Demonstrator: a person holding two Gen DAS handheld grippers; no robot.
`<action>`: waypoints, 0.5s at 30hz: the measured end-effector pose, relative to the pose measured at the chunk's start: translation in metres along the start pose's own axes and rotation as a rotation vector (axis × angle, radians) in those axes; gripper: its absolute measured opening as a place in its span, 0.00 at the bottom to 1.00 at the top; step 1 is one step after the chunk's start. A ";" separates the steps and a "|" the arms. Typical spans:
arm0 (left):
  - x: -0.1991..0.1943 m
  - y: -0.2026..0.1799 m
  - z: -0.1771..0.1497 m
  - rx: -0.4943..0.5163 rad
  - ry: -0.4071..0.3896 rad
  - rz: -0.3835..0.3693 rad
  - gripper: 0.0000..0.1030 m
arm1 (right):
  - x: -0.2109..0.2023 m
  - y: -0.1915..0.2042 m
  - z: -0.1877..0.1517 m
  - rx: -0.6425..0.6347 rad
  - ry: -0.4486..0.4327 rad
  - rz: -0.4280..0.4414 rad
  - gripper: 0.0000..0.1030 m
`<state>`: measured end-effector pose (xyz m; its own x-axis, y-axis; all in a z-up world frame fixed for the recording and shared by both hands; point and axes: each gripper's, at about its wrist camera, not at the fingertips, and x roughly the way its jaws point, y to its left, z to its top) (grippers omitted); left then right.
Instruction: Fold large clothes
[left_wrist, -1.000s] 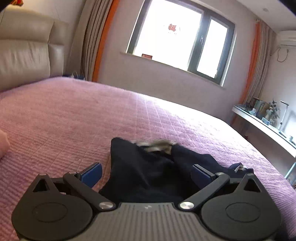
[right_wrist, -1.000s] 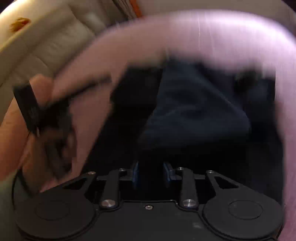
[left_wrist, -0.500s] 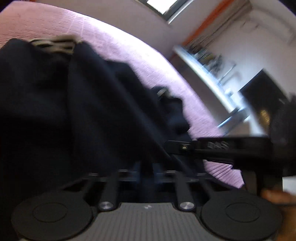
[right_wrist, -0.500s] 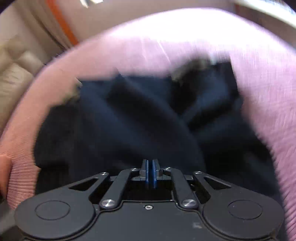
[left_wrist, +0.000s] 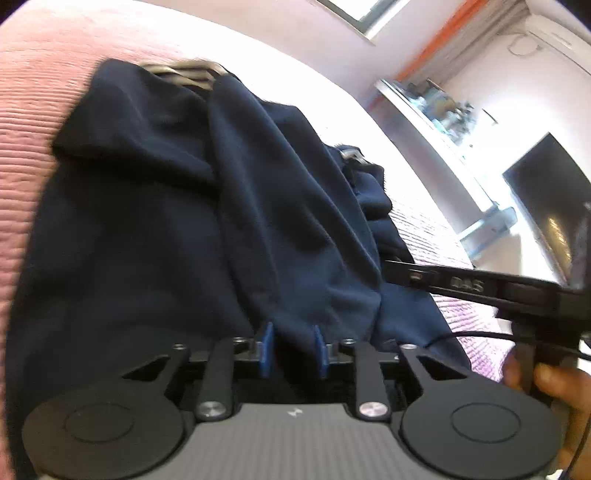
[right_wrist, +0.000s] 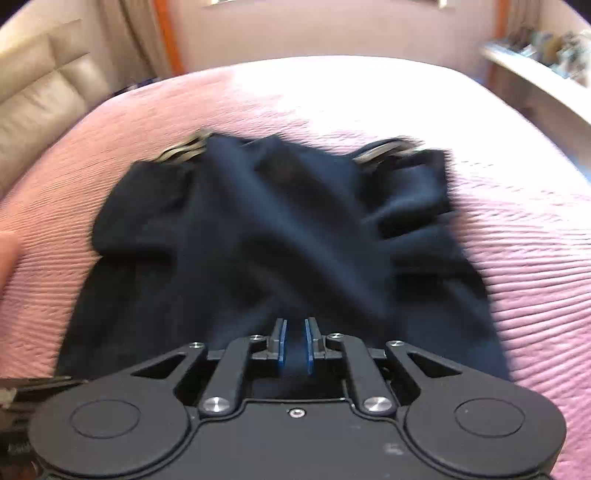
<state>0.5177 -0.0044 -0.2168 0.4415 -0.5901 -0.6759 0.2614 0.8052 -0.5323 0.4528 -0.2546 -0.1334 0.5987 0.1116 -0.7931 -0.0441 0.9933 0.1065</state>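
A dark navy garment (right_wrist: 280, 236) lies crumpled mid-bedspread (right_wrist: 517, 229). The left gripper (left_wrist: 291, 347) is opening around a fabric ridge; the right gripper (right_wrist: 295, 345), narrow, is opening too, with cloth between its pads. Soft, limp knit could slip free and bunch against the ribbed pink quilting.

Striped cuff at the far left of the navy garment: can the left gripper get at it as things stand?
Probably not yet. The left gripper has a fold of the navy garment between its opening jaws, and the striped cuff lies across the whole garment. Nothing covers it.
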 end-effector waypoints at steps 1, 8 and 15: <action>-0.009 0.003 -0.002 -0.017 -0.003 0.018 0.33 | 0.006 0.005 -0.004 0.001 0.022 0.006 0.08; -0.066 0.034 -0.025 -0.087 -0.004 0.223 0.46 | 0.010 -0.027 -0.046 0.061 0.173 0.066 0.17; -0.122 0.049 -0.065 -0.227 0.026 0.321 0.71 | -0.063 -0.094 -0.091 0.033 0.185 -0.013 0.53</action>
<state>0.4206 0.1028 -0.1934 0.4476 -0.3135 -0.8375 -0.0843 0.9176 -0.3886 0.3464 -0.3526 -0.1479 0.4418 0.1057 -0.8909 -0.0092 0.9935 0.1133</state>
